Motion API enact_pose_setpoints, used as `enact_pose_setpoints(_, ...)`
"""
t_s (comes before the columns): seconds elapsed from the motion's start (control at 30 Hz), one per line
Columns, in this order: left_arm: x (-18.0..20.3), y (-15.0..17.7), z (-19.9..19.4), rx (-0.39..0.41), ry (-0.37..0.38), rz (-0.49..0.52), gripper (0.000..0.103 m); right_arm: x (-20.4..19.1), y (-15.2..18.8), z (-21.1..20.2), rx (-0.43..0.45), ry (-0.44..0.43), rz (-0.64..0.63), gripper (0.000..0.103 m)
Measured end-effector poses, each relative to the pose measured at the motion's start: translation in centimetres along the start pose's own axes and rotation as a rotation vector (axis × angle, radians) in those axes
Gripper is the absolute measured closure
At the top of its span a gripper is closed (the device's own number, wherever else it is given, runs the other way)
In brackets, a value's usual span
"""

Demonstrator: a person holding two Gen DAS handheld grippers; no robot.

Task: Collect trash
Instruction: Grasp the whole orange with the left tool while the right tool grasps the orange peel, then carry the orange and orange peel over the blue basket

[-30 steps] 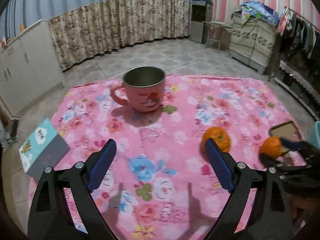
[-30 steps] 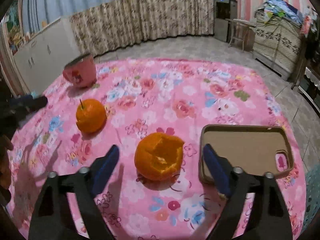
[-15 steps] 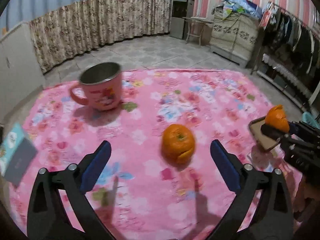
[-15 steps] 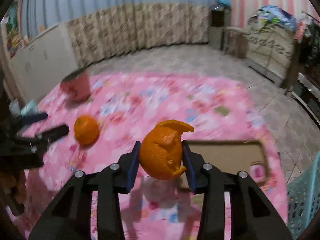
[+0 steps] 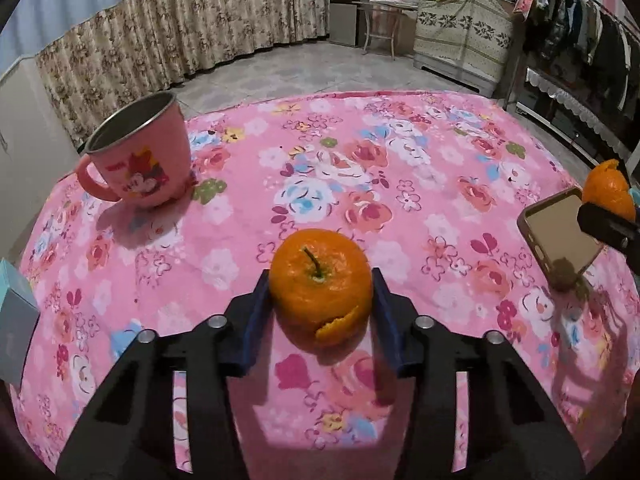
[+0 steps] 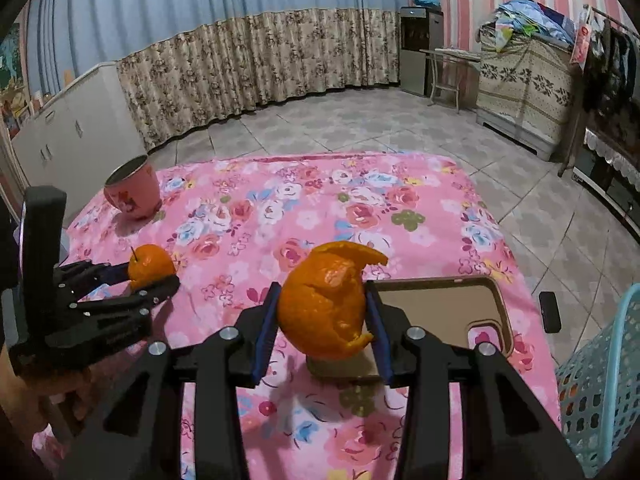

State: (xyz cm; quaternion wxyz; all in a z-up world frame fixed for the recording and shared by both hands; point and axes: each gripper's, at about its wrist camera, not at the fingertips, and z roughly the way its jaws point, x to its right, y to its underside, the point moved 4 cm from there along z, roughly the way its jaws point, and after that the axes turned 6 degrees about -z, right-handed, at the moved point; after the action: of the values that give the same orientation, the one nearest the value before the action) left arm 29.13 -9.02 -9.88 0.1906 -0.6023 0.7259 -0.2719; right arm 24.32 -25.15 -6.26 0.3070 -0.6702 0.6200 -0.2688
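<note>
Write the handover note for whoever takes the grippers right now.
Right gripper: jaws shut on the torn orange peel, lifted above the phone case.
Left gripper: jaws closing around the stemmed orange peel, which sits on the pink cloth.
Blue basket stands at the table's right edge.
Done: one peel picked up.
Left: finish the left grasp, drop both peels in the basket, presumably the bin.

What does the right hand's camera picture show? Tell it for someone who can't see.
The right gripper holds a torn orange peel in its jaws above a pink flowered tablecloth. On the left, the left gripper is closing its jaws around a stemmed orange; a pink cup stands behind.
</note>
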Motion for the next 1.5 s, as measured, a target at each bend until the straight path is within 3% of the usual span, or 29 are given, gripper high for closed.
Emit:
enact_pose_setpoints(0.23, -0.2, -1.1, -4.1, 0.086, 0.071, -0.035, 0.057, 0.8, -0.4, -1.9, 0.041, -0.004, 0.031, 0.062)
enact_pose_setpoints(0.4, 1.6, -2.2, -10.5, 0.229, 0.142, -0.019, 0.057, 1.9, -0.9, -7.0, 0.149, 0.02, 0.045, 0.062)
enact_pose_setpoints(0.5, 3.0, -2.1, -12.7, 0.283, 0.132, -0.01, 0.058, 3.2, -0.3, -11.3, 0.226, 0.093, 0.046, 0.062)
enact_pose_setpoints(0.73, 7.8, -1.1, -16.3, 0.336, 0.186, -0.012, 0.058, 8.1, 1.1, -16.6, 0.269, 0.235, 0.116, 0.062)
enact_pose_setpoints(1.03, 17.4, -0.1, -17.0, 0.314, 0.307, 0.095, 0.058, 16.8, 6.3, -22.3, 0.251, 0.48, 0.258, 0.062)
enact_pose_setpoints(1.33, 28.8, 1.0, -16.1, 0.306, 0.441, 0.197, 0.057, 25.7, 9.0, -25.0, 0.265, 0.557, 0.373, 0.061)
enact_pose_setpoints(1.5, 33.5, 0.2, -14.8, 0.243, 0.513, 0.207, 0.057, 29.0, 9.9, -25.5, 0.258, 0.597, 0.414, 0.061)
